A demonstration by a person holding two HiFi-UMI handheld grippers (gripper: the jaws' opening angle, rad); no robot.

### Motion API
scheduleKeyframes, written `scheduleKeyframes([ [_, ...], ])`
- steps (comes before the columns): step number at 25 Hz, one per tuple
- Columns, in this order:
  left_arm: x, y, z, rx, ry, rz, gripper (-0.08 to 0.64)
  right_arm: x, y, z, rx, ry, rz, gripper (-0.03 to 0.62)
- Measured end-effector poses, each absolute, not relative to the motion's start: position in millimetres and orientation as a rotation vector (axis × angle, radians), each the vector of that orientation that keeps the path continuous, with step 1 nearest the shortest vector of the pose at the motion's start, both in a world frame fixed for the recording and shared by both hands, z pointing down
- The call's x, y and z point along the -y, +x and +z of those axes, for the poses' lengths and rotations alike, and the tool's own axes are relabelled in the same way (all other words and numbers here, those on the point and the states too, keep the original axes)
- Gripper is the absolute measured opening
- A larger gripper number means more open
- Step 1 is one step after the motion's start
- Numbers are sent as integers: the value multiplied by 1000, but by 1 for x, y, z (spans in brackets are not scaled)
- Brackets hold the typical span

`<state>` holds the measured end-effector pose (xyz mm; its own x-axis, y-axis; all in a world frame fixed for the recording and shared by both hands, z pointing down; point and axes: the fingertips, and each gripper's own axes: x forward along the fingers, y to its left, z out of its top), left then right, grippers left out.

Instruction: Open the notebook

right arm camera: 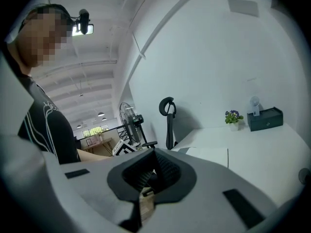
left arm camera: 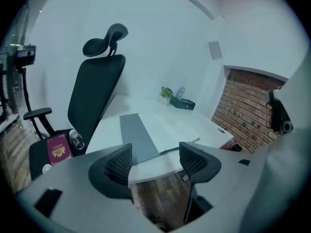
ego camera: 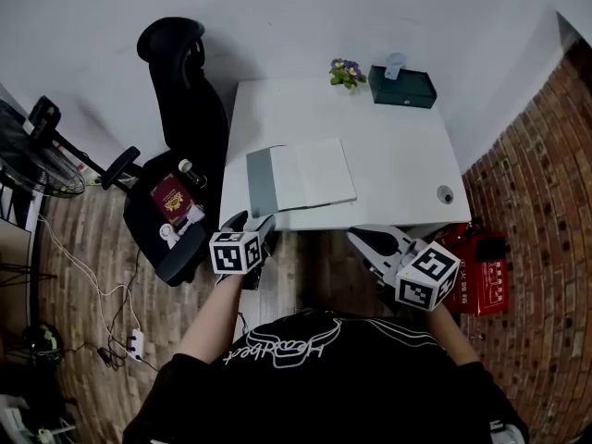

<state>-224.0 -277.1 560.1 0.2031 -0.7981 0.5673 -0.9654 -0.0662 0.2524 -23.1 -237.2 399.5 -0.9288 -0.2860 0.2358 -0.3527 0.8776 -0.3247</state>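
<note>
Evidently finished with the notebook point(ego camera: 301, 178), lying open flat near the front edge of the desk point(ego camera: 398, 146), hence holding the left gripper point(ego camera: 252, 220) spread and empty just off that edge and the right gripper point(ego camera: 361, 238) pressed together, empty, alongside.

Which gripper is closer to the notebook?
Left. The left gripper hovers just off the notebook's near left corner; the right gripper hangs off the table's near edge, farther to the right.
</note>
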Motion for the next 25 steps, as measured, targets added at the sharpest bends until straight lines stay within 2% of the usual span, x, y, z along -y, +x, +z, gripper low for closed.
scheduleKeyframes([
  [8, 252, -167, 457, 1510, 2088, 163, 288, 223, -10, 393, 2890, 436, 552, 0],
  [12, 233, -133, 404, 1474, 2240, 116, 199, 218, 2, 380, 2926, 447, 546, 0],
  [15, 216, -109, 383, 1449, 2309, 121, 79, 209, 5, 372, 2953, 421, 537, 0],
  [16, 209, -102, 379, 1436, 2323, 128, 63, 205, 5, 369, 2962, 409, 532, 0],
  [25, 170, -63, 366, 1344, 2433, 114, 43, 183, 10, 351, 3042, 374, 482, 0],
])
